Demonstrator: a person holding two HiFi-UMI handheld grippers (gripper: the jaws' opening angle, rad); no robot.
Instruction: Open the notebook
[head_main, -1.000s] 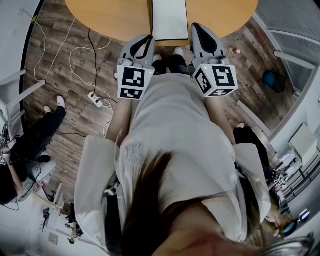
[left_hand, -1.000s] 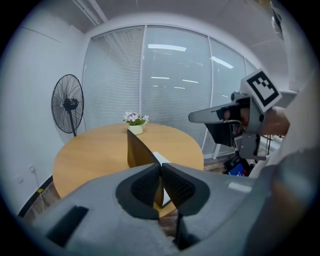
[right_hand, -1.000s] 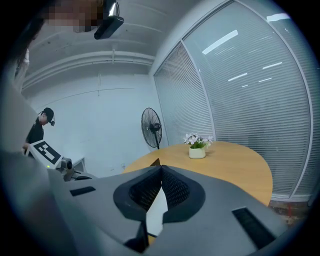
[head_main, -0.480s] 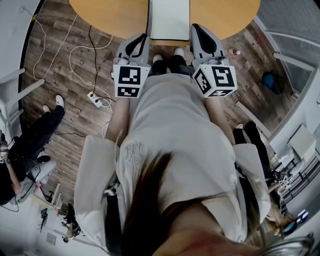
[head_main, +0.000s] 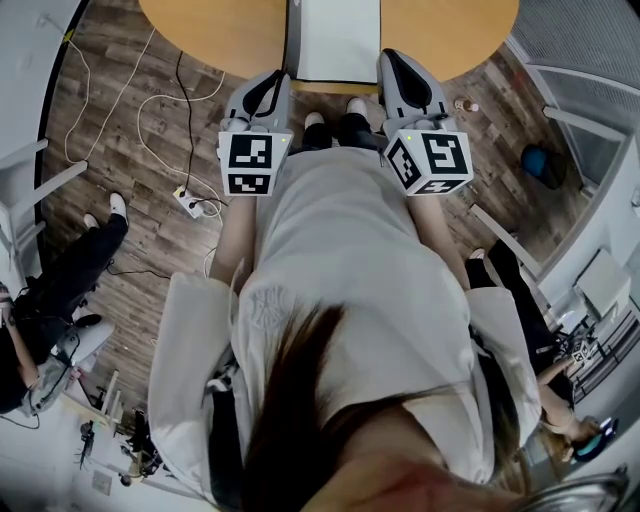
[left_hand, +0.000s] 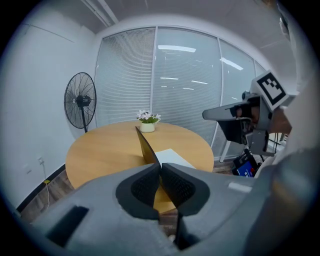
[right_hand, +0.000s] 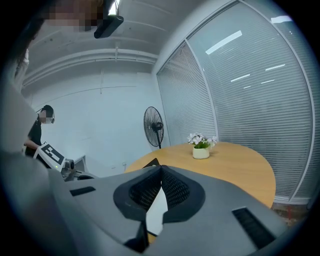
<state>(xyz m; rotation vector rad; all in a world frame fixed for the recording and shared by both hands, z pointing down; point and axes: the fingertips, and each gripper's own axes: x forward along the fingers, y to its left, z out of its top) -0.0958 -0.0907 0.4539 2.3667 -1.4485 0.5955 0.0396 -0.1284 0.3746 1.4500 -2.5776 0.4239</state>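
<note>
The round wooden tabletop (head_main: 220, 30) carries the notebook (head_main: 340, 40) at its near edge, white page up. At the notebook's left edge the left gripper (left_hand: 160, 166) pinches the dark cover (left_hand: 146, 145), which stands upright. Just beside the notebook's right edge, the right gripper (right_hand: 160, 169) has its jaws together.

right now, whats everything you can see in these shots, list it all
table: one, round, light wood, ahead of the person
notebook: one, white page showing, dark cover raised, table's near edge
flower pot: one, white, table's far side
fan: one, black, standing beyond the table
cables: several, white and black, on the floor
power strip: one, white, floor
other person: one, dark trousers, left
left gripper: grey, shut on notebook's cover
right gripper: grey, jaws together, by notebook's right edge
</note>
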